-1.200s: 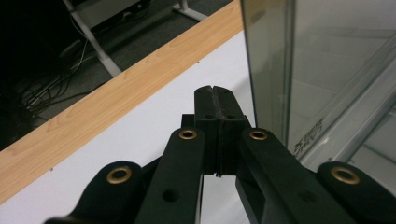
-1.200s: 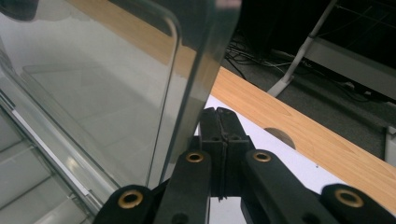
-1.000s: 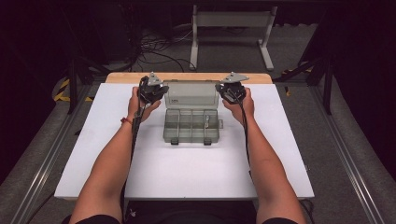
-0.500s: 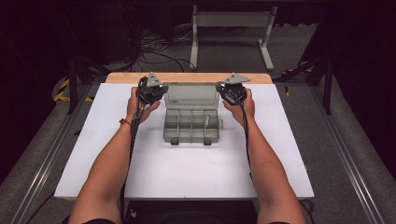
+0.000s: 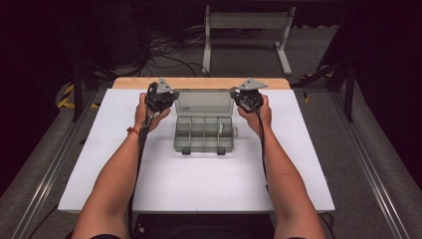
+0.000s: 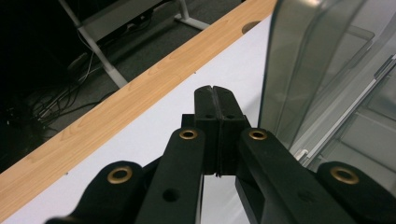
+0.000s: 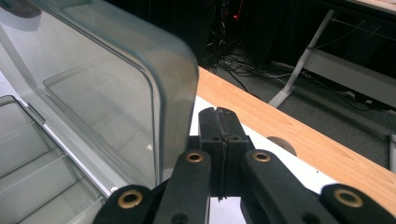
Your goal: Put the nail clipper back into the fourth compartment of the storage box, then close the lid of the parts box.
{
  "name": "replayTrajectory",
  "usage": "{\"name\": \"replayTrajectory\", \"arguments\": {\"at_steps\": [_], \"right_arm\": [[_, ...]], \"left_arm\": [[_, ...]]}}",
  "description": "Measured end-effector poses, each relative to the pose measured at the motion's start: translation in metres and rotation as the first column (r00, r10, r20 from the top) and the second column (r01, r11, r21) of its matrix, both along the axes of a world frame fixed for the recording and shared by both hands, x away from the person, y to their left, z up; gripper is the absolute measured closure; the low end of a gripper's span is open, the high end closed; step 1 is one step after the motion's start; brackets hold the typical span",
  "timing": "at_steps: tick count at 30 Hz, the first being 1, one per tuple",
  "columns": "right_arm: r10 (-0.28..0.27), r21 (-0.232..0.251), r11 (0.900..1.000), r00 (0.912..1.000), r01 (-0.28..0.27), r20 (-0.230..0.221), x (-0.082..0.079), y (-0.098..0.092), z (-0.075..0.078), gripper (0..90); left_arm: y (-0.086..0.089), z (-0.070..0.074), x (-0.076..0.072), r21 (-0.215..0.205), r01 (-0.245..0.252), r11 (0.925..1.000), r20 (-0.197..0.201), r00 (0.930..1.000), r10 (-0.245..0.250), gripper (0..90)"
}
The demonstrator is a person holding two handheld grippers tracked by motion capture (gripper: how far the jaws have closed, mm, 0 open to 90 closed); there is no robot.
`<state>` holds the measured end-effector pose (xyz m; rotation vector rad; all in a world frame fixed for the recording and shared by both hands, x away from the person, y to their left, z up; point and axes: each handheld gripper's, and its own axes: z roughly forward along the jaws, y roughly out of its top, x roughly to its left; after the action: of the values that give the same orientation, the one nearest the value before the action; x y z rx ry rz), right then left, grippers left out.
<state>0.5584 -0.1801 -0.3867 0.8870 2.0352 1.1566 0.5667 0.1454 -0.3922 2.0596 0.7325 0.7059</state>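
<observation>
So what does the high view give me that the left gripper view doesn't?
High view alone: the box's divided tray, both forearms, and the right gripper at the lid's other end. Left gripper view alone: the left gripper, jaws pressed together with nothing between, just beside the lid's edge. Both: the open lid, the white table and its wooden strip.

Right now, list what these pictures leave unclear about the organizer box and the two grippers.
- High view: what the small pale item in the organizer box is; too small.
- High view: whether the left gripper or right gripper touches the lid; hands and gripper bodies hide it.
- Gripper views: the box's front latches; cut off.
</observation>
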Motion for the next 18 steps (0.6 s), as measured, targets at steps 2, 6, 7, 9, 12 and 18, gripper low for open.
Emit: {"name": "replayTrajectory", "arguments": {"at_steps": [2, 6, 7, 9, 12, 18], "right_arm": [[-0.002, -0.002, 1.0, 1.0, 0.002, 0.002, -0.0007, 0.0001, 0.0, 90.0], [-0.003, -0.009, 1.0, 1.0, 0.003, 0.002, -0.003, 0.0006, 0.0005, 90.0], [-0.003, -0.009, 1.0, 1.0, 0.003, 0.002, -0.003, 0.0006, 0.0005, 90.0], [-0.005, -0.006, 1.0, 1.0, 0.005, 0.005, -0.0036, 0.0008, 0.0015, 90.0], [-0.005, -0.006, 1.0, 1.0, 0.005, 0.006, -0.0039, 0.0007, 0.002, 90.0], [-0.01, -0.006, 1.0, 0.9999, 0.011, 0.009, -0.0075, 0.0013, 0.0045, 90.0]], "left_arm": [[-0.0001, 0.0, -0.0005, 0.002, -0.002, 1.0, 0.002, 1.0, 0.002, 90.0], [0.0002, -0.0005, -0.0031, -0.001, -0.005, 1.0, -0.001, 1.0, 0.005, 90.0], [0.0002, -0.0005, -0.0031, -0.001, -0.005, 1.0, -0.001, 1.0, 0.005, 90.0], [0.0003, 0.0014, -0.0041, 0.011, -0.004, 0.9999, 0.01, 0.9999, 0.003, 90.0], [0.0, 0.0036, -0.0052, 0.02, -0.002, 0.9998, 0.02, 0.9998, 0.002, 90.0], [0.0002, 0.0035, -0.0069, 0.01, -0.004, 0.9999, 0.013, 0.9999, 0.003, 90.0]]}}
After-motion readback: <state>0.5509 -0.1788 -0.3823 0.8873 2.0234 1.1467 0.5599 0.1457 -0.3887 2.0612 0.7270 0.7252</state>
